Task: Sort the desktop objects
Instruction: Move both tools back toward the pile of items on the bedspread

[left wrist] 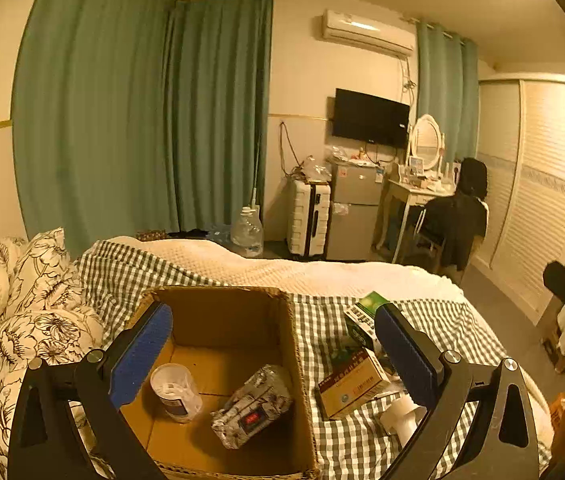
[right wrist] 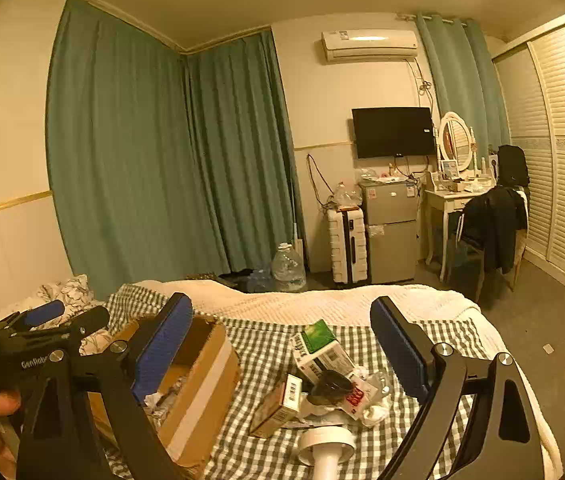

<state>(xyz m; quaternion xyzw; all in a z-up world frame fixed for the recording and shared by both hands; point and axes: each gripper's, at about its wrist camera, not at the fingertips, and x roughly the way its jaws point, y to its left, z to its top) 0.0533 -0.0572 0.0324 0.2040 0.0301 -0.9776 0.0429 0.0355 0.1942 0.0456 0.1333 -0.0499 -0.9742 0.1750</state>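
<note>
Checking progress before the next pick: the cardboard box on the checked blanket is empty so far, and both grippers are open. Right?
Not quite. The cardboard box on the checked blanket already holds a white cup and a crumpled patterned packet, as the left wrist view shows. The left gripper and right gripper are open.

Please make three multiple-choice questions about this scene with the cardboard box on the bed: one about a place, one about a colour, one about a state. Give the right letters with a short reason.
1. Where is the silver packet?
A. inside the cardboard box
B. on the pillow
C. on the floor

2. What colour is the top of the tilted carton?
A. red
B. green
C. purple

3. How is the left gripper?
A. shut on a cup
B. shut and empty
C. open and empty

Answers: 1 A, it lies on the box floor beside a white cup; 2 B, its upper face is green; 3 C, its blue pads stand wide apart with nothing between them.
</note>
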